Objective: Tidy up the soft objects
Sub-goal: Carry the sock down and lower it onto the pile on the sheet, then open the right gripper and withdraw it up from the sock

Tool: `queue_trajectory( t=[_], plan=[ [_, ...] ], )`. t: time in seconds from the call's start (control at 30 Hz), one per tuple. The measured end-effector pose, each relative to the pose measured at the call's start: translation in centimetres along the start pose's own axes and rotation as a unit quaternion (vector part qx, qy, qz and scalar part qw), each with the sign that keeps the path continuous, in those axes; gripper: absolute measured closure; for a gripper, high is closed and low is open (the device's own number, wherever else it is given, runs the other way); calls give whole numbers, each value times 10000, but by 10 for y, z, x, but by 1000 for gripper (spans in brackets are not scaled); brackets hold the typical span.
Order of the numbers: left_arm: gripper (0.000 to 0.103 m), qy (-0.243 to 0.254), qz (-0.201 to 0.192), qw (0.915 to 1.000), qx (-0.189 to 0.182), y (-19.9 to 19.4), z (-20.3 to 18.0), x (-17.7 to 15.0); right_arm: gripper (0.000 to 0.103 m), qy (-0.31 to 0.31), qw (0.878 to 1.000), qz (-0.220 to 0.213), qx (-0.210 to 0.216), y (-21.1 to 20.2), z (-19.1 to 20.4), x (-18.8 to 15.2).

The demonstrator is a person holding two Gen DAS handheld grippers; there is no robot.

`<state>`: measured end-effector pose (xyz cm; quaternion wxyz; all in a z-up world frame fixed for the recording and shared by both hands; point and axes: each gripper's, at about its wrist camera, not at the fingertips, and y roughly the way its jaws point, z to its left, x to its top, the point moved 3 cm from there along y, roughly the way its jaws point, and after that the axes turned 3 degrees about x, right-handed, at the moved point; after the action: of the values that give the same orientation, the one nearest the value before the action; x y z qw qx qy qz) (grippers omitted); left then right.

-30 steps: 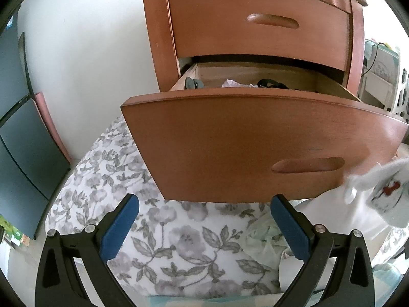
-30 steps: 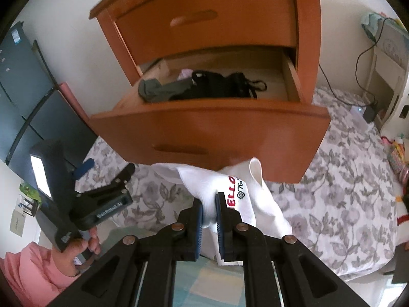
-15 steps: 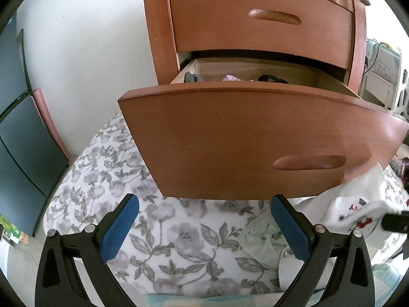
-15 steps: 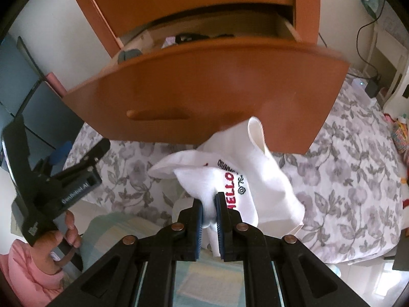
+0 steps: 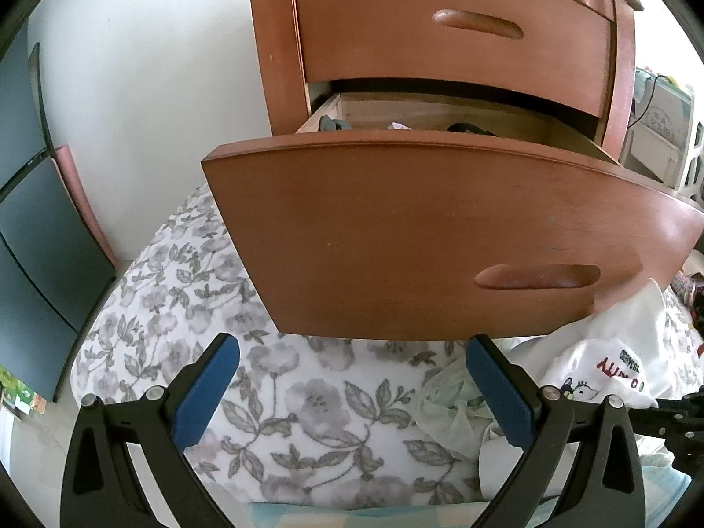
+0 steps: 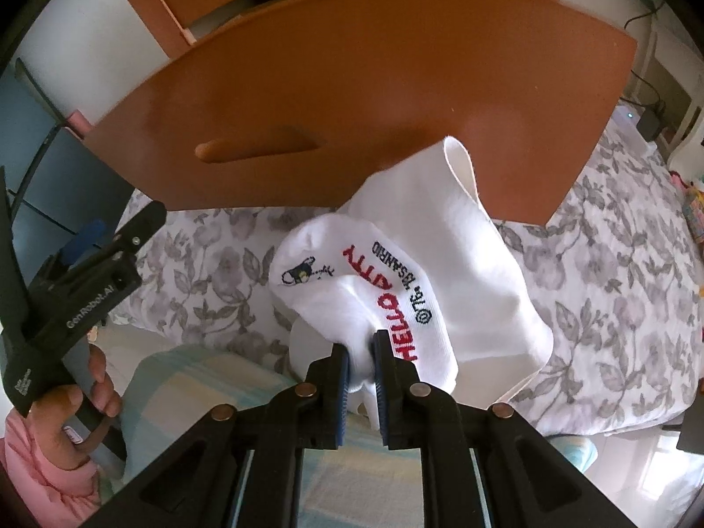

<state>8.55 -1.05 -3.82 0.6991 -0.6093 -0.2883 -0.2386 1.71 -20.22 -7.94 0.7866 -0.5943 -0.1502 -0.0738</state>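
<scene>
My right gripper (image 6: 361,352) is shut on a white sock (image 6: 440,264) with red and black lettering, holding it low in front of the open lower drawer (image 6: 352,101) of a wooden nightstand. The sock also shows at the right of the left wrist view (image 5: 616,361). My left gripper (image 5: 352,378) is open and empty, below the drawer front (image 5: 440,229), over the floral bedspread (image 5: 198,308). It also shows at the left of the right wrist view (image 6: 92,264). Dark and grey clothes (image 5: 466,127) lie in the drawer.
A pale green cloth (image 5: 453,405) lies on the bedspread by my left gripper's right finger. The upper drawer (image 5: 453,35) is closed. A dark panel (image 5: 31,237) stands at the left. White furniture and a cable (image 6: 651,101) are at the right.
My right gripper has dropped lower with the sock, from the level of the drawer opening to below the drawer front. The left gripper has moved closer to the drawer front and stays open.
</scene>
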Motion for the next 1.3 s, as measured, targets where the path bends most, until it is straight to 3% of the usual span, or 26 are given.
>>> queue_trajectory(
  t=[0.33,0.53,0.6,0.8,1.23,1.3],
  plan=[
    [1,-4,0,10000,-3,0,0,0,84,73,9997,-166,-163,-11,2,3],
    [1,-32,0,10000,0,1,0,0,67,69,9986,-482,-202,-29,5,7],
    [1,-51,-28,10000,14,-1,0,0,56,47,9979,-613,-191,-37,6,11],
    [1,-171,-49,9998,-34,-7,6,2,42,-17,9952,-941,-258,-58,10,19],
    [1,-547,135,9960,-694,-44,21,35,22,-103,9906,-1333,-300,-88,16,36],
    [1,-511,132,9957,-766,-49,23,41,13,-119,9895,-1407,-315,-93,16,39]
  ],
)
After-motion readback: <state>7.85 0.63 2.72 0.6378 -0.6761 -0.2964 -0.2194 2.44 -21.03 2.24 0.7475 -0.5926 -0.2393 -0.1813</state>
